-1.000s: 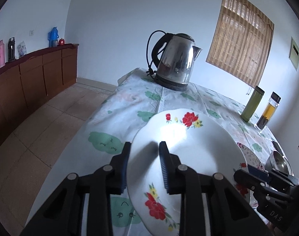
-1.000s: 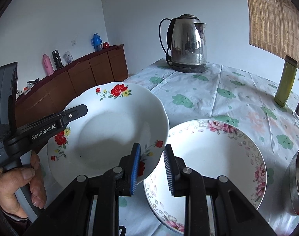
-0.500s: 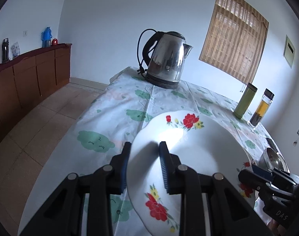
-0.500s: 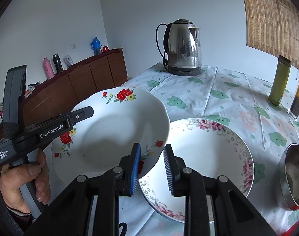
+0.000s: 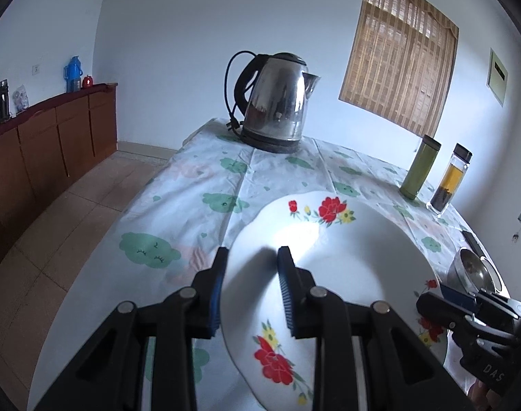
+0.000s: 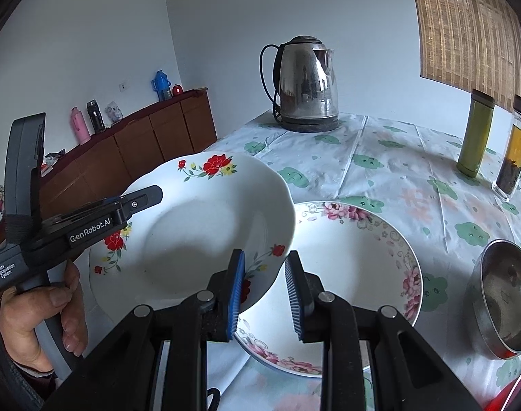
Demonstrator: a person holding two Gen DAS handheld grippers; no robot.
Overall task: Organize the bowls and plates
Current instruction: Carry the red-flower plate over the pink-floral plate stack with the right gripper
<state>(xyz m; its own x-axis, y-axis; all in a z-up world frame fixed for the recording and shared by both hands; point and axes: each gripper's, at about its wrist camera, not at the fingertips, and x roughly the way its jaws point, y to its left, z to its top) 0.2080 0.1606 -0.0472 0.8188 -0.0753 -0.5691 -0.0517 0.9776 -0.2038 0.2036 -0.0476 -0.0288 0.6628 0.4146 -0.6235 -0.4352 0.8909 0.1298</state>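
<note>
left gripper (image 5: 250, 286) fingers pinch red-flower plate (image 6: 199, 236) rim, held aloft | pink-flower plate (image 6: 359, 274) on worktop (image 6: 397, 157) lies just right, below | right gripper (image 6: 264, 294) fingers narrow, grip unclear

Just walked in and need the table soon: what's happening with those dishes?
A person holds tongs in each hand. The left tongs and right tongs each clamp an edge of the red-flowered plate, holding it above the pink-flowered plate on the table. A steel bowl sits alongside.
</note>
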